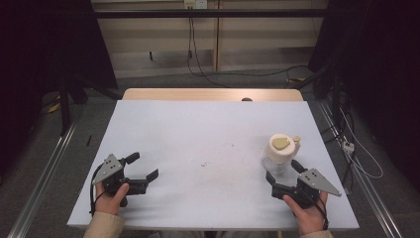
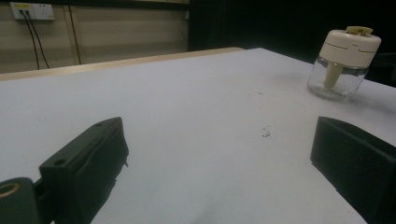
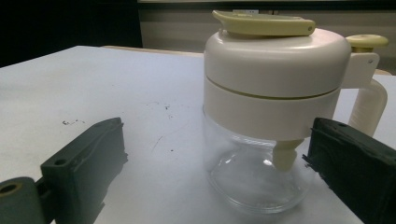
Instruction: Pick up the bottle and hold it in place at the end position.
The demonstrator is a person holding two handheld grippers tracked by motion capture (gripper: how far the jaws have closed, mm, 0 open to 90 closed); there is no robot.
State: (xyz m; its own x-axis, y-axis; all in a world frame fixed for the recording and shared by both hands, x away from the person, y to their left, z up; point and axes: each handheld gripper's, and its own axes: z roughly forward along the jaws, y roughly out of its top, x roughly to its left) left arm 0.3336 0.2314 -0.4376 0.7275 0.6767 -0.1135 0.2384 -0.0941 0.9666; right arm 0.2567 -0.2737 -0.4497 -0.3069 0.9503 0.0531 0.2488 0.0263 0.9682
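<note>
High view, count: one glass jar [image 1: 280, 154] with a cream lid, two grippers, one bench [image 1: 198, 148] under a white sheet.
High view, jar: it is standing upright at the right of the bench, just beyond the right gripper [image 1: 283, 172], with a small cream knob [image 1: 296, 139] sticking out at its far side.
High view, right gripper: its two fingers are spreading wide and reaching to either side of the jar's clear base; whether they are touching it I cannot tell from here.
High view, left gripper [image 1: 144, 166]: it is resting at the near left of the bench, well apart from the jar, its fingers standing wide with nothing between them.
Left gripper view, count: two black fingers [image 2: 84, 163], one jar [image 2: 343, 63].
Left gripper view, jar: it is sitting far off at the upper right, a cream stem hanging inside the clear glass; bare bench [image 2: 196, 116] is lying between the wide fingers.
Right gripper view, count: two black fingers [image 3: 81, 163], one jar [image 3: 271, 126].
Right gripper view, jar: it is standing close in, between the fingers but nearer the right-hand one, which is sitting just beside the lid's lower edge; a clear gap is showing at the left-hand finger.
Right gripper view, fingers: they are standing wide and not pressing on the jar.
</note>
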